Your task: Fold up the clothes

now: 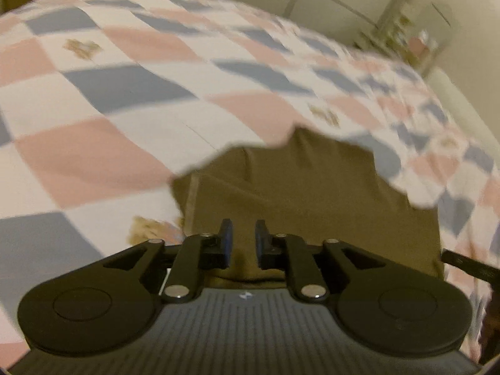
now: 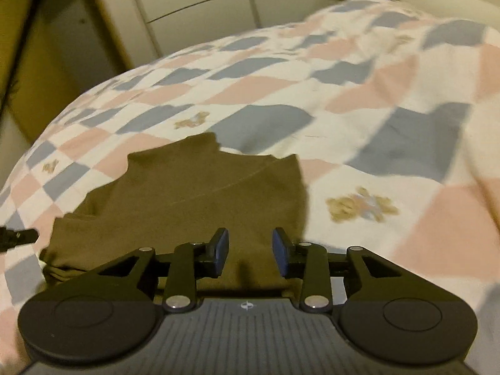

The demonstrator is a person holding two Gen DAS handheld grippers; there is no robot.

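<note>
An olive-brown garment [image 1: 306, 193] lies folded on a bed with a pink, blue and white checked cover [image 1: 109, 109]. My left gripper [image 1: 243, 237] hovers over the garment's near edge with a narrow gap between its blue pads and nothing held. In the right wrist view the same garment [image 2: 193, 193] lies on the cover [image 2: 375, 156]. My right gripper [image 2: 250, 250] is open above its near right part, empty. The tip of the left gripper [image 2: 18, 237] shows at the left edge.
White wardrobe doors [image 2: 203, 9] stand behind the bed. A wooden panel [image 2: 37, 62] is at the far left. Small items sit on a surface [image 1: 415, 40] beyond the bed's far corner. The tip of the right gripper [image 1: 468, 268] shows at the right edge.
</note>
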